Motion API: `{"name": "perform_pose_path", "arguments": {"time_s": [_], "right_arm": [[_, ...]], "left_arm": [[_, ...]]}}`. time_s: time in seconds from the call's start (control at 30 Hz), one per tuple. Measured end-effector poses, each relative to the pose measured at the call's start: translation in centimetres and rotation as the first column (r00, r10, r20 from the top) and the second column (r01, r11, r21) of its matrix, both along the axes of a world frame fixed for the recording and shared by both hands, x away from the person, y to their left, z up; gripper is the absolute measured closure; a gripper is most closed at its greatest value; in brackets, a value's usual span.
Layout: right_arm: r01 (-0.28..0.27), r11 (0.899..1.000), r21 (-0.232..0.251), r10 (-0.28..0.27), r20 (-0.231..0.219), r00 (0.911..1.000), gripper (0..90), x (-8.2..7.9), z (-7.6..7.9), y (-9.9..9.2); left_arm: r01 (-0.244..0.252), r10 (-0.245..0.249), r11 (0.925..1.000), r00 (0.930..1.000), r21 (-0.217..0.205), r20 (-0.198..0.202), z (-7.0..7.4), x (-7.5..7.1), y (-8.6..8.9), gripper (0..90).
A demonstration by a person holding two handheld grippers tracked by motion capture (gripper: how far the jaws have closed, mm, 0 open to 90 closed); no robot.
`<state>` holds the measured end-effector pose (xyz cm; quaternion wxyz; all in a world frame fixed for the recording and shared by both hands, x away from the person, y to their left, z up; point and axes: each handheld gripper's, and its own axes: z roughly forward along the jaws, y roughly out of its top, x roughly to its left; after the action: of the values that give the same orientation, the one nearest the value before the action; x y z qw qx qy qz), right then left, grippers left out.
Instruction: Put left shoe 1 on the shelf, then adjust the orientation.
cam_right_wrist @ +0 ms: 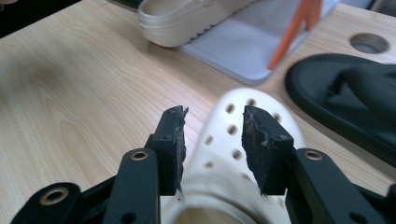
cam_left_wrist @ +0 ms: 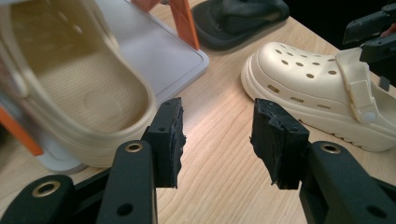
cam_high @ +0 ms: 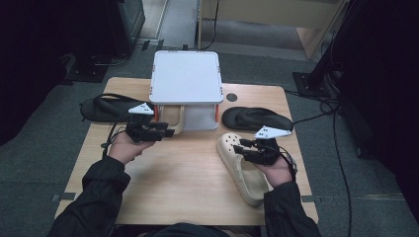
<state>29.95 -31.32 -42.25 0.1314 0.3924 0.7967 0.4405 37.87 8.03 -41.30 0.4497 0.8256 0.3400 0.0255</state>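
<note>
on the left, the left gripper (cam_high: 165,132) stands with jaws apart and empty, just beside a cream perforated foam clog (cam_left_wrist: 79,88) resting on the white two-tier plastic rack's (cam_high: 186,76) lower shelf. rightward, the right gripper (cam_high: 238,147) hangs open over a second cream clog (cam_high: 242,170) on the wooden table (cam_high: 183,182).

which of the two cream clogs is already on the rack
The cream clog by the left gripper: it sits on the lower shelf of the white shoe rack. The other cream clog lies on the table under the right gripper.
</note>
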Motion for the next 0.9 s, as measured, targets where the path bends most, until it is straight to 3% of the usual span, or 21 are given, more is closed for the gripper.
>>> {"name": "perform_pose_path", "arguments": {"time_s": [0.17, 0.5, 0.67, 0.8, 0.9], "right_arm": [[0.035, 0.999, 0.005, -0.035, -0.01, 0.9993, 56.6, -0.6, -0.1, -1.3], [0.044, 0.999, 0.018, -0.044, -0.023, 0.9988, 51.9, -1.1, -1.0, -3.2], [0.052, 0.998, -0.026, -0.053, -0.031, 0.9981, 52.0, -1.6, -1.5, -3.8], [0.043, 0.999, 0.017, -0.042, -0.045, 0.9981, 52.2, -1.4, -2.0, -4.1], [0.041, 0.999, 0.017, -0.04, -0.045, 0.9982, 53.1, -1.5, -2.1, -4.3]], "left_arm": [[0.017, -0.017, 0.9998, 0.9998, -0.003, -0.002, -0.2, 0.4, -0.5, 53.6], [0.029, -0.029, 0.9996, 0.9996, -0.003, -0.001, -0.3, 0.6, -0.9, 53.4], [0.027, -0.027, 0.9996, 0.9996, -0.004, 0.002, -0.4, 0.6, -0.9, 53.3], [0.029, -0.029, 0.9996, 0.9996, 0.0, 0.002, -0.4, 0.6, -0.9, 53.3], [0.032, -0.032, 0.9995, 0.9995, 0.002, 0.001, -0.5, 0.5, -1.0, 53.3]]}}
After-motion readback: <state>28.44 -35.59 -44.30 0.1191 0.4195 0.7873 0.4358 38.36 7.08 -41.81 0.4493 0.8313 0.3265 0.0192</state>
